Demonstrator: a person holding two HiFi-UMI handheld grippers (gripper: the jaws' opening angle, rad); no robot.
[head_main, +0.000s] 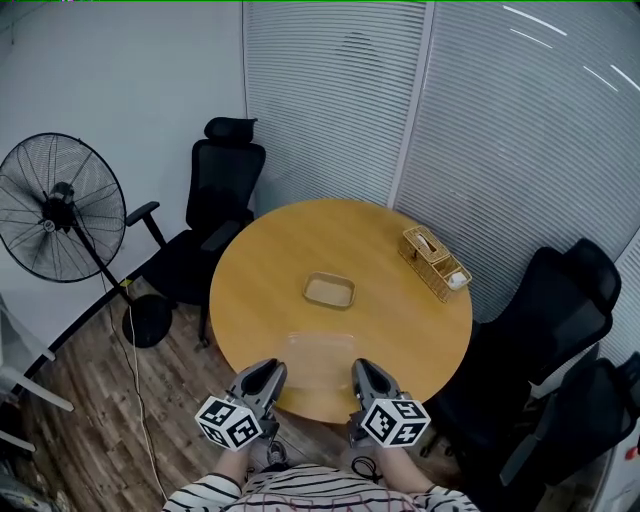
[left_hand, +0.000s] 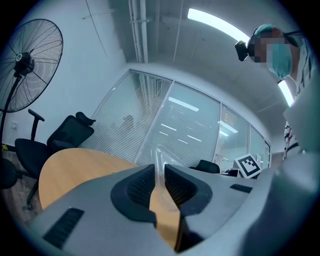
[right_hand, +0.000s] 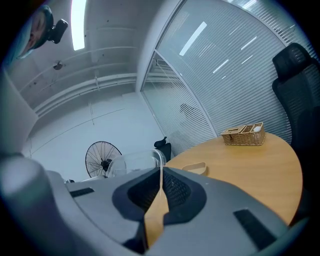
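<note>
The left gripper (left_hand: 160, 184) is pinching one thin side of a clear box (head_main: 318, 356). The right gripper (right_hand: 160, 187) is pinching the other side. The box is at the near edge of the round surface (head_main: 260, 270). A small tan tray (head_main: 329, 290) lies in the middle. A basket (head_main: 434, 262) stands by the far right edge.

Table (head_main: 260, 270): clear container (head_main: 318, 360) at 6 o'clock, over the near edge. Left gripper (head_main: 270, 370) on its 9 o'clock rim, right gripper (head_main: 362, 370) on its 3 o'clock rim. Small tray (head_main: 329, 290) at centre, just behind the container. Basket (head_main: 434, 262) at 2 o'clock by the edge. Off the table: fan (head_main: 58, 208) at 9, 1 chair (head_main: 215, 215) at 11, 2 more chairs (head_main: 545, 320) at 4.
</note>
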